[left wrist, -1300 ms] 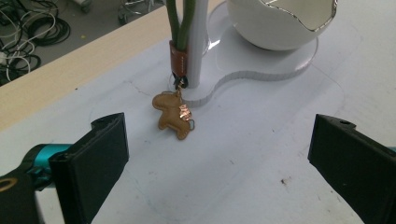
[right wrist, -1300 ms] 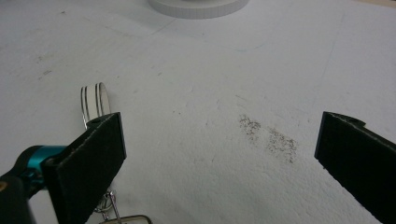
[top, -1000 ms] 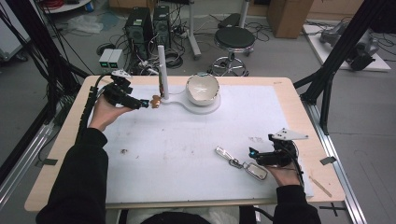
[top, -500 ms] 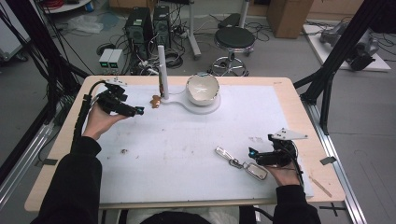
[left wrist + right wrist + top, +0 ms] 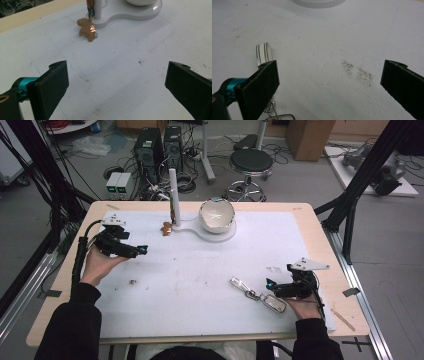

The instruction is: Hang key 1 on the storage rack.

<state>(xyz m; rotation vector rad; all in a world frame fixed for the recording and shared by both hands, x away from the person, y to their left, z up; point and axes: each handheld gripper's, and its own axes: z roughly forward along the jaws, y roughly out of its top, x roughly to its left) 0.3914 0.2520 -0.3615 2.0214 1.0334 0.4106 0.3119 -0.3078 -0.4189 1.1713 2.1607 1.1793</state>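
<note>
A white stand (image 5: 212,232) at the back of the table carries a white bowl (image 5: 217,215) and an upright post (image 5: 173,195). A copper bear-shaped key tag (image 5: 166,228) lies at the post's foot, also seen as the tag (image 5: 86,29) ahead of the left jaws. My left gripper (image 5: 142,250) is open over the mat, left of and nearer than the tag. A silver keychain (image 5: 257,295) lies at the front right, its striped tab (image 5: 264,53) just past my right gripper's left jaw. My right gripper (image 5: 268,285) is open beside it.
A white mat (image 5: 210,270) covers most of the wooden table (image 5: 65,285). Small dark specks (image 5: 133,282) sit on the mat at the left. Black frame posts (image 5: 350,205) rise at the right; a stool (image 5: 251,162) and computers stand behind the table.
My left gripper has drawn back from the post toward the left front, away from the copper tag. The right gripper has stayed put.
</note>
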